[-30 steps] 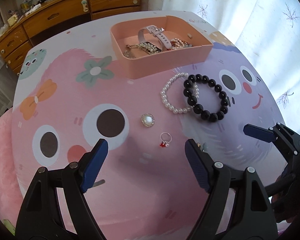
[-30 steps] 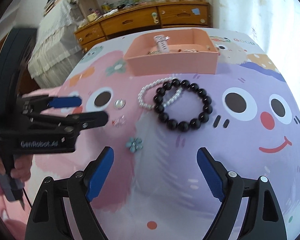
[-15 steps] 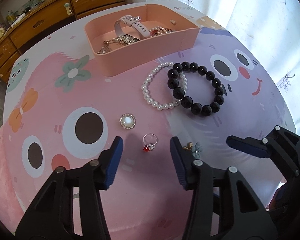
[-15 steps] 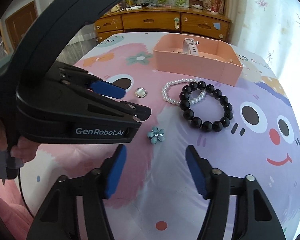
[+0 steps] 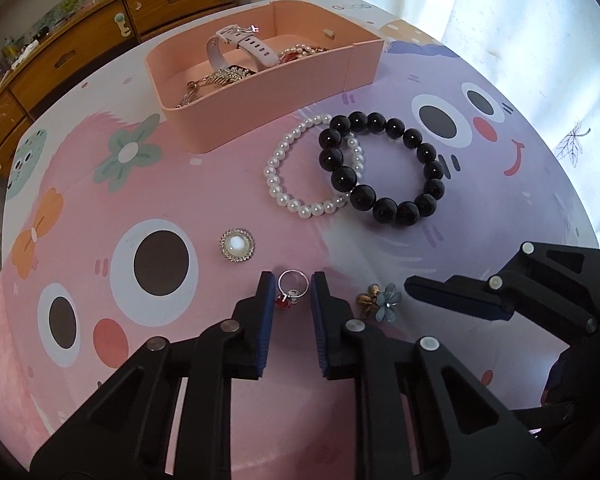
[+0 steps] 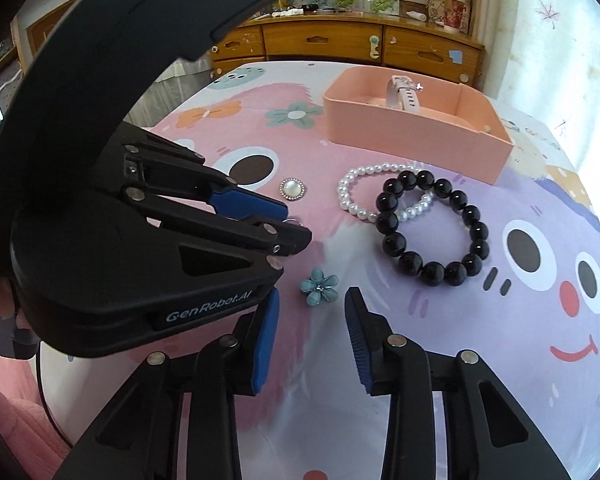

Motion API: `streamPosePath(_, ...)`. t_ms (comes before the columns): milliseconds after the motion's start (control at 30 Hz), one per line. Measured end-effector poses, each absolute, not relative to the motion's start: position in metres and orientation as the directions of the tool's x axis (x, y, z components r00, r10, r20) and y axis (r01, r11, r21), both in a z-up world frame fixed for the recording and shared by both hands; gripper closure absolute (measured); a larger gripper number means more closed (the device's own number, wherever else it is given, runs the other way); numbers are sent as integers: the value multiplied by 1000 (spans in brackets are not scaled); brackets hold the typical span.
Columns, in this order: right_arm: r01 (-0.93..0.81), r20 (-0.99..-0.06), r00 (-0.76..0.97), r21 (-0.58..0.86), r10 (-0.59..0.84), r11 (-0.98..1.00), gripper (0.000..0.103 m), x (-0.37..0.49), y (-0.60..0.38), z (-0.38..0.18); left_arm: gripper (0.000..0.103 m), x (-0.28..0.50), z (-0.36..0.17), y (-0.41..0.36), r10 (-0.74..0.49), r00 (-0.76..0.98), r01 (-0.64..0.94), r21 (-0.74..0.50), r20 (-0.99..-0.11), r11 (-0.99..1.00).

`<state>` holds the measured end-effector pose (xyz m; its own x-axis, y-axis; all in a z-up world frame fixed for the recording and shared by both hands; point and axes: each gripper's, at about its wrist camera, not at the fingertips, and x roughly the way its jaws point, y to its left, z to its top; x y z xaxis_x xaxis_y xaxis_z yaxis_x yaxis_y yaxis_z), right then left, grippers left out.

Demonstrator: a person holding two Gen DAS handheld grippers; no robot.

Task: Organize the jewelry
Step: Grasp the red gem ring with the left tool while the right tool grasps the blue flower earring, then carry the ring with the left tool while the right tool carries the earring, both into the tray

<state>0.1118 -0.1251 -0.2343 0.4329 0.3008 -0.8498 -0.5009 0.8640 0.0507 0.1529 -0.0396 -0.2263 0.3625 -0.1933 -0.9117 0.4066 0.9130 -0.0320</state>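
A small silver ring with a red stone [image 5: 292, 290] lies on the table between the fingertips of my left gripper [image 5: 293, 283], whose jaws have narrowed around it and stand a little apart from it. My right gripper [image 6: 312, 304] is open just short of a blue flower clip [image 6: 319, 286], which also shows in the left wrist view [image 5: 386, 301]. A pearl bracelet [image 5: 300, 168], a black bead bracelet [image 5: 396, 208] and a round pearl brooch [image 5: 237, 245] lie on the table. The pink tray [image 5: 268, 92] holds a watch and other jewelry.
The table has a cartoon-print cloth [image 5: 160, 184]. A wooden dresser [image 6: 340, 46] stands behind the table and a white curtain [image 5: 500, 20] hangs to the right. The left gripper's body [image 6: 140, 240] fills the left of the right wrist view.
My left gripper moved forward and narrowed its jaws around the ring. My right gripper moved toward the blue flower clip and narrowed too.
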Motion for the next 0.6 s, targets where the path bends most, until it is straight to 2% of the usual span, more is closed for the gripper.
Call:
streamPosePath(167, -498, -851, 432, 51, 298, 866, 78, 116, -123, -236, 90, 155, -225, -36, -230, 345, 406, -76, -910, 910)
streamPosePath(300, -504, -856, 420, 55, 301, 862, 87, 119, -123, -240, 90, 154, -222, -33, -241, 351, 399, -89, -905, 913)
streamPosePath(500, -504, -841, 426, 85, 333, 860, 88, 122, -126, -236, 90, 155, -214, -23, -245, 370, 358, -106, -896, 928)
streamPosePath(533, -502, -839, 426, 93, 339, 860, 100, 122, -127, -235, 90, 155, -213, -21, -243, 373, 349, -107, -895, 931)
streamPosePath(600, -497, -836, 424, 106, 348, 861, 100, 123, -129, -232, 90, 155, -211, -17, -238, 376, 333, -109, -896, 936)
